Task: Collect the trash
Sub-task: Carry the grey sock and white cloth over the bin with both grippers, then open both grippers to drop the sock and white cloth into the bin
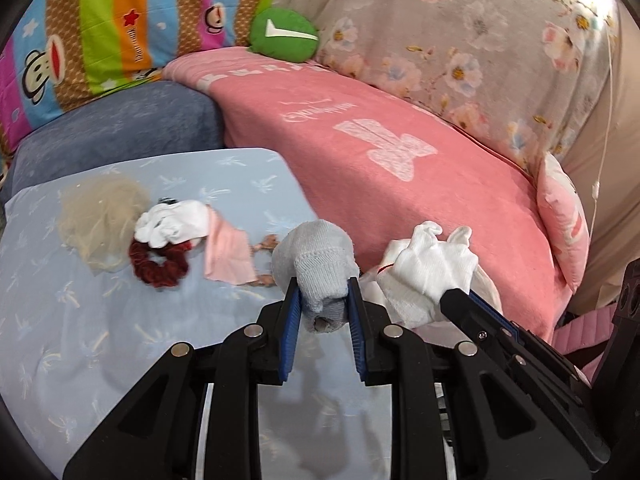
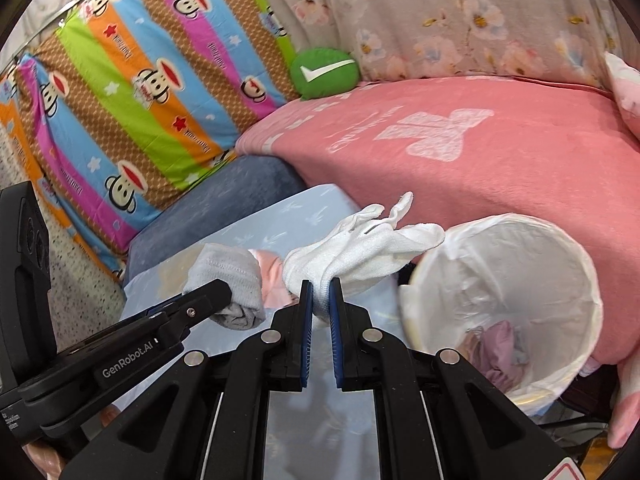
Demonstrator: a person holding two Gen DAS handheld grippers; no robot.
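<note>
Grey sock [image 1: 320,256] sits clamped in the left claw [image 1: 323,305], white glove [image 2: 360,252] in the right claw [image 2: 321,300].

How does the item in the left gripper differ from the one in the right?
The grey sock is rolled into a bundle; the white glove hangs loose with its finger parts splayed. The left gripper stands wider on the bulky sock; the right gripper pinches thin fabric. Both are lifted clear.
</note>
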